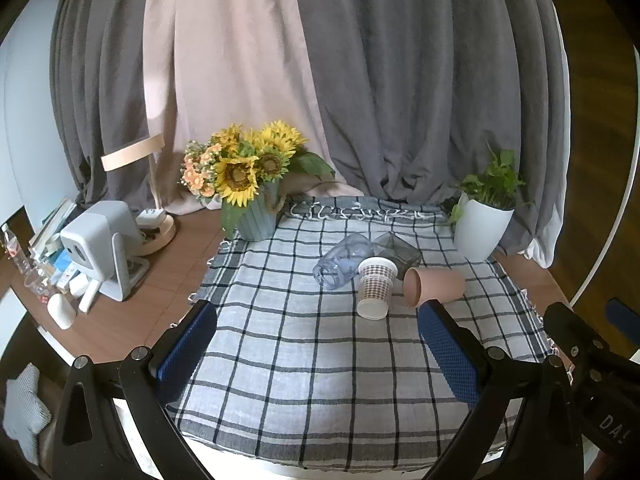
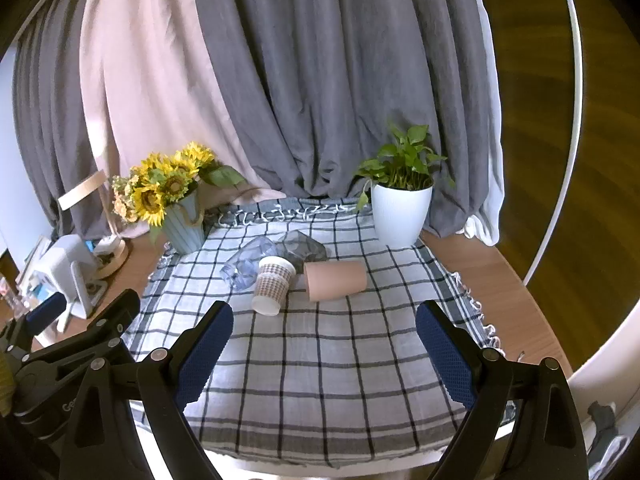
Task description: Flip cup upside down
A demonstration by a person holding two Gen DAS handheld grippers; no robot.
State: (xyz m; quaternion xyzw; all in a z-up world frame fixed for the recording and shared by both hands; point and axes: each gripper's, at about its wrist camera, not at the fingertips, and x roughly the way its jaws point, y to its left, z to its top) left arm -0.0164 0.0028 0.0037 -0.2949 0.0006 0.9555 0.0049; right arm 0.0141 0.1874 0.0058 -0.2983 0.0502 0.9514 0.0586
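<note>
A patterned paper cup [image 1: 375, 287] [image 2: 273, 286] stands on the checked cloth, its wider white-rimmed end up. A pink cup [image 1: 434, 285] [image 2: 335, 280] lies on its side right of it. A clear bluish cup [image 1: 344, 266] [image 2: 249, 263] and a dark clear cup [image 1: 398, 249] [image 2: 302, 247] lie on their sides behind. My left gripper [image 1: 318, 344] is open and empty, short of the cups. My right gripper [image 2: 325, 344] is open and empty, also short of them.
A sunflower vase [image 1: 256, 220] [image 2: 185, 224] stands at the cloth's back left, a white plant pot [image 1: 482, 228] [image 2: 400, 214] at back right. A grey device [image 1: 102, 244], a lamp base [image 1: 158, 232] and clutter fill the left of the wooden table [image 1: 132, 320]. Curtains hang behind.
</note>
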